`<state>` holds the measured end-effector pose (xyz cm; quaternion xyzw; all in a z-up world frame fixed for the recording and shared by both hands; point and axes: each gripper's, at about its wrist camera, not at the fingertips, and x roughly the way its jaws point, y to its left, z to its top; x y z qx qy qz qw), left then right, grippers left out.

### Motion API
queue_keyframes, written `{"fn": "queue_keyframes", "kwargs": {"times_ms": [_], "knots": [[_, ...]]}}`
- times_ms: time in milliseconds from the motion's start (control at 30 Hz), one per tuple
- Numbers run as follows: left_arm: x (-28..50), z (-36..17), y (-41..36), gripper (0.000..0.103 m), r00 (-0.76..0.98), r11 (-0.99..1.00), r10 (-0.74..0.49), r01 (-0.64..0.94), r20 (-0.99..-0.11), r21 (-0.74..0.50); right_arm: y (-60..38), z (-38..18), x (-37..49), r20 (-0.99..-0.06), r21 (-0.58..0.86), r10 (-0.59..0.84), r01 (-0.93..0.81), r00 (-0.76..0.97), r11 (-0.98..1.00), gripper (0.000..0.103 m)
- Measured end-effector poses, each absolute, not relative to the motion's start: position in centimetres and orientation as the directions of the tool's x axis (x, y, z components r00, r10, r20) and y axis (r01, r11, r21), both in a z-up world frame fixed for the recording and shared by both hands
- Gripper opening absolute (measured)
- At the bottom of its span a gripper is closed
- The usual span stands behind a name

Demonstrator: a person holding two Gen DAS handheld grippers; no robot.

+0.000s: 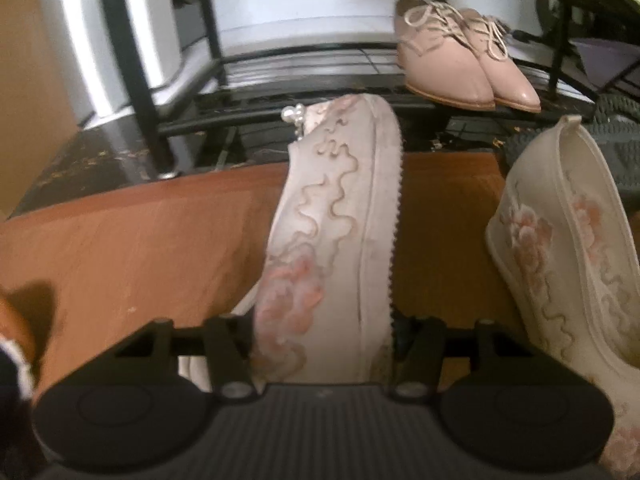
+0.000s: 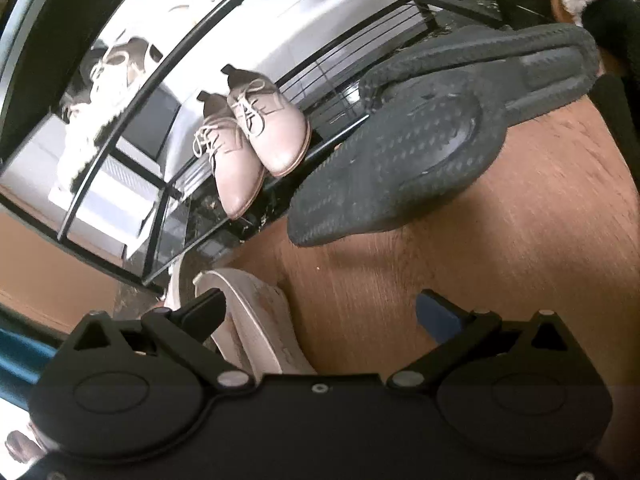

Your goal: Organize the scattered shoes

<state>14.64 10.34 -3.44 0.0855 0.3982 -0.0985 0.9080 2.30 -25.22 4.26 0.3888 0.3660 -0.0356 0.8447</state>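
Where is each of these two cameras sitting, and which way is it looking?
Left wrist view: sits on the left gripper, looking forward and down along its fingers, which clamp an embroidered shoe lying on its side; its mate stands on the right.
Right wrist view: sits on the right gripper, tilted, looking down at the wooden floor and two upturned dark soles; its fingers stand apart.
Shared: both face the black shoe rack holding the pink lace-up pair.
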Motion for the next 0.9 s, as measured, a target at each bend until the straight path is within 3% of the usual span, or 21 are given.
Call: {"fn": "queue_keyframes", "kwargs": {"times_ms": [167,433,667,767,900], "knots": [[12.2,1.2,10.2,0.054,0.726,0.981,-0.056,0.167,-0.685,0.096,-26.4,4.6,1.0,-0.614,0.687,0.245,0.356,0.751,0.633,0.103],[2.0,8.1,1.5,0.054,0.747,0.977,-0.19,0.211,-0.638,-0.044,-30.3,6.1,-1.4,-0.557,0.721,0.176,0.367,0.812,0.588,0.103],[-1.7,4.8,-7.9,0.055,0.674,0.957,-0.284,0.244,-0.682,-0.157,-34.5,6.0,-3.6,-0.543,0.755,0.128,0.416,0.83,0.508,0.103],[-2.1,2.2,-11.3,0.055,0.662,0.958,-0.245,0.278,-0.709,-0.071,-35.7,5.8,-4.5,-0.543,0.762,0.124,0.425,0.83,0.489,0.103],[-1.4,-0.3,-12.4,0.055,0.607,0.968,-0.218,0.237,-0.764,-0.087,-36.1,5.5,-5.4,-0.569,0.708,0.108,0.419,0.815,0.568,0.103]]}}
